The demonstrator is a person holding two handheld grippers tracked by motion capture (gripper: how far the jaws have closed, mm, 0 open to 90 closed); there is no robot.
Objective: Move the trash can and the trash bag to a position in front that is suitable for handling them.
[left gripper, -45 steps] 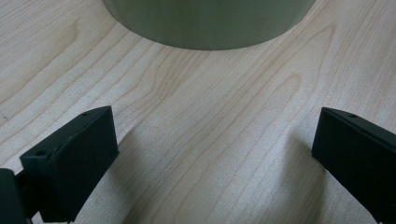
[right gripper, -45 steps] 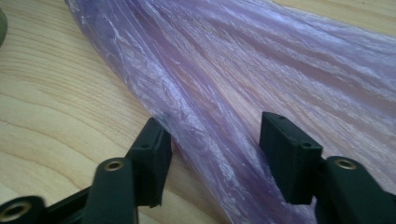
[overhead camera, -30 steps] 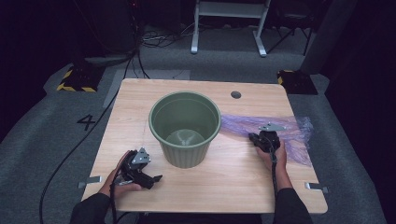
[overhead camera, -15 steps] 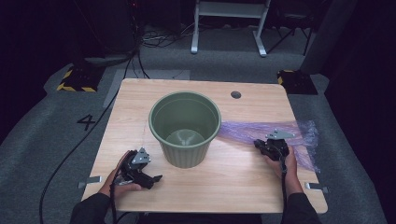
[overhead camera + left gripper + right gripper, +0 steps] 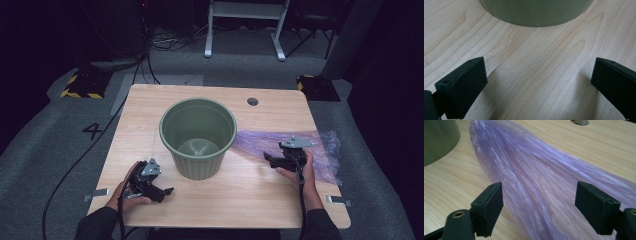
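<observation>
The left gripper (image 5: 159, 189) rests on the bench (image 5: 150, 107) with fingers (image 5: 464, 85) spread wide on nothing, just before the one green bucket (image 5: 198, 136). The right gripper (image 5: 274, 160) has just been opening; its fingers (image 5: 489, 206) stand wide, the one purple bag (image 5: 534, 182) lying loose between them, stretched flat right of the bucket.

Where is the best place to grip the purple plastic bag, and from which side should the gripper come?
Probably the bunched narrow end of the purple plastic bag near the green bucket, coming from above: there the film gathers into a strip the open right gripper could span.
</observation>
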